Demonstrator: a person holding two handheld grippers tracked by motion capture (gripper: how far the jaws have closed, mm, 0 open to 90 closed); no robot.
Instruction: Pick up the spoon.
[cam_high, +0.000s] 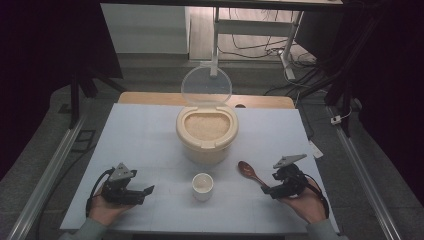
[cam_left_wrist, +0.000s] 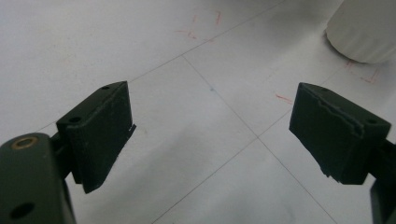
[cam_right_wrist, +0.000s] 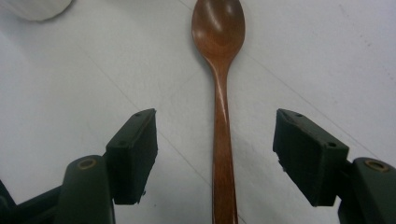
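Spoon: wooden spoon (cam_right_wrist: 219, 84) lay flat on the surface (cam_high: 140, 150), bowl pointing toward the rice container (cam_high: 206, 132), handle running back between the jaws of my right claw (cam_right_wrist: 217, 154).
Right claw state: my jaws stood wide on either side of the handle, neither pad touching it; I had hold of nothing.
Left claw state: my left claw (cam_left_wrist: 210, 135) gaped equally wide above bare surface near the front left, with nothing between its jaws.
Step in hand: I judged it to be the pickup of the spoon, not yet made.
How to do it well: I needed to keep the handle centred between the pads, sink until the pads straddled its sides near the surface, then close squarely across it. Gripping toward the rear part of the handle would leave the bowl free for scooping. A thin, glossy handle could roll or slip, so an even, firm squeeze mattered before any lift.
Nearby things: small white cup (cam_high: 202, 185) stood near the front middle, well apart from the spoon; the rice container stood behind it with its clear lid (cam_high: 206, 86) tipped up and rice showing inside.
Writing: I could read no brand or label; faint red corner marks and thin pencil lines crossed the surface.
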